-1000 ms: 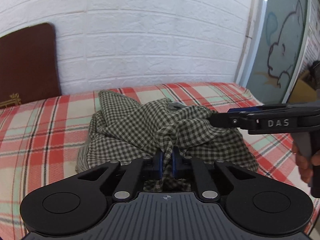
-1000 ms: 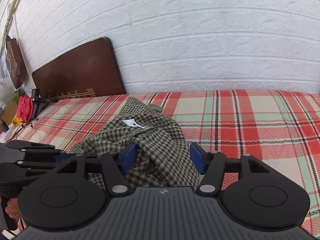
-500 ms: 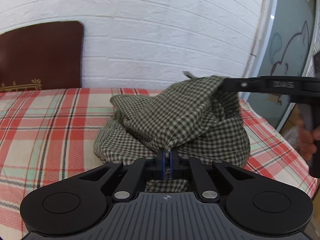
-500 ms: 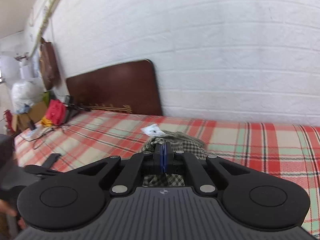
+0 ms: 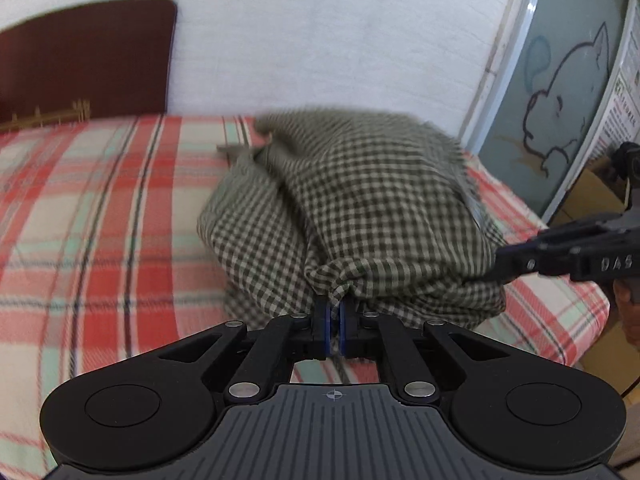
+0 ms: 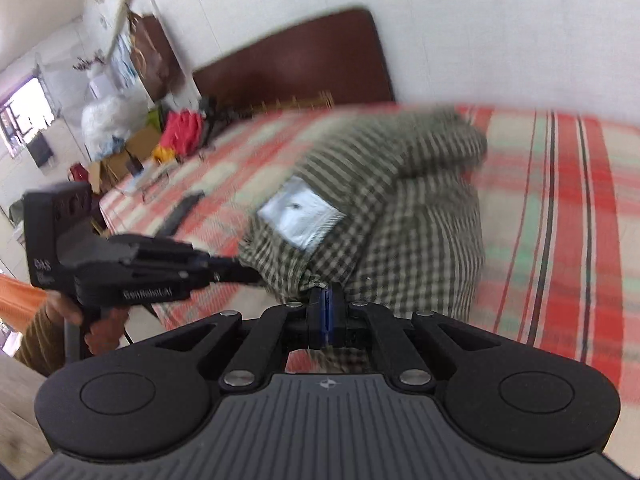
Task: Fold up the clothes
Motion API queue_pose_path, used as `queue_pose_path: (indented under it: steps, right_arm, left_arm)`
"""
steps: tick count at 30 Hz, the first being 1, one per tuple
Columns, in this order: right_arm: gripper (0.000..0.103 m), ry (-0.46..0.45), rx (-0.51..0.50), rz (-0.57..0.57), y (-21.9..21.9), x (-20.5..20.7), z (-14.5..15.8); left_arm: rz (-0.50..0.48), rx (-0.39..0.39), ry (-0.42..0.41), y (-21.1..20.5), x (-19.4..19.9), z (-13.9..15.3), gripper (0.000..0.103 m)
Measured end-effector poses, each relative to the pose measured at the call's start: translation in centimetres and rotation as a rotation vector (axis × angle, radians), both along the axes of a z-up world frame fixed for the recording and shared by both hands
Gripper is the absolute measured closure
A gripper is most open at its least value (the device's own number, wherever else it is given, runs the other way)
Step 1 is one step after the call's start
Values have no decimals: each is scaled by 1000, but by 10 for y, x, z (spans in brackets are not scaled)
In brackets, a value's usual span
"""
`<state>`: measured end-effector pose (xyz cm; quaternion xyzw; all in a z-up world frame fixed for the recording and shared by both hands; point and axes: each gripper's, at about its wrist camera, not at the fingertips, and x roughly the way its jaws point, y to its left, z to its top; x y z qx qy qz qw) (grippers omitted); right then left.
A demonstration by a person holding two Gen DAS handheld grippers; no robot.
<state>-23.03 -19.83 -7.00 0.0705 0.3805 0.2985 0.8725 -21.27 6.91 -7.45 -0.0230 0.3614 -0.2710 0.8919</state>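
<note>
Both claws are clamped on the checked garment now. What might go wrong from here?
1. Each claw, left and right, pinches only a small bunch of the garment, so it may slip out.
2. The garment is still crumpled, so the claws may hold mismatched spots and fold it crooked.

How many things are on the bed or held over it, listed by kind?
Checked garment: 1
Grippers, left gripper and right gripper, both shut on the garment: 2
Dark flat object, kind unclear: 1
Total: 4
</note>
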Motion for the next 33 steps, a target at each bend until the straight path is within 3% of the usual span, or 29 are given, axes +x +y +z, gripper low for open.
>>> queue_pose_path:
  steps: [3,5,7,8,9,10,11,12,13,14,18,22,27,31,32,33]
  right_arm:
    - [101,72,-6,-6,5,1,-27]
    - [101,82,5,0,6,1,-28]
    - [101,80,11,12,5,0,-23]
    - [98,70,17,25,3,-1,-16]
    - [96,61,29,34,-1,-2,-8]
    - [89,51,46,37,-6,-4,1]
    - [70,38,63,37,-13,-5,11]
    - [60,15,72,31,-19,-7,22]
    - [34,-21,74,16,-24,-10,32]
    - [28,-56,75,6,-29,-12,42]
    - [29,-166,94,-41,-45,-10,72]
    - [28,-221,53,-124,-49,26,82]
    - [26,-115,61,-193,-59,99,54]
    - [26,-9,91,-193,-64,131,29]
    - [26,6,95,-189,-65,136,26]
    - [26,19,98,-184,-66,140,24]
  left_arm:
    - [18,16,61,-4,6,-22,103]
    - [30,11,81,-2,9,-28,100]
    - [30,-8,87,4,9,-23,76]
    - [29,-11,85,7,9,-21,75]
    - [28,-3,75,11,6,-16,66]
    - [30,7,64,14,4,-12,54]
    - [36,20,54,17,1,-8,48]
    - [41,33,44,21,-2,-3,46]
    - [48,47,32,25,-4,1,48]
    - [58,61,19,29,-7,7,48]
    - [79,37,-53,40,-13,35,52]
    - [13,12,-170,25,-11,63,49]
    - [-55,-1,-237,-20,8,70,35]
    - [-98,48,-232,-53,26,57,34]
    - [-107,52,-210,-56,32,51,39]
    - [-119,50,-186,-59,36,46,74]
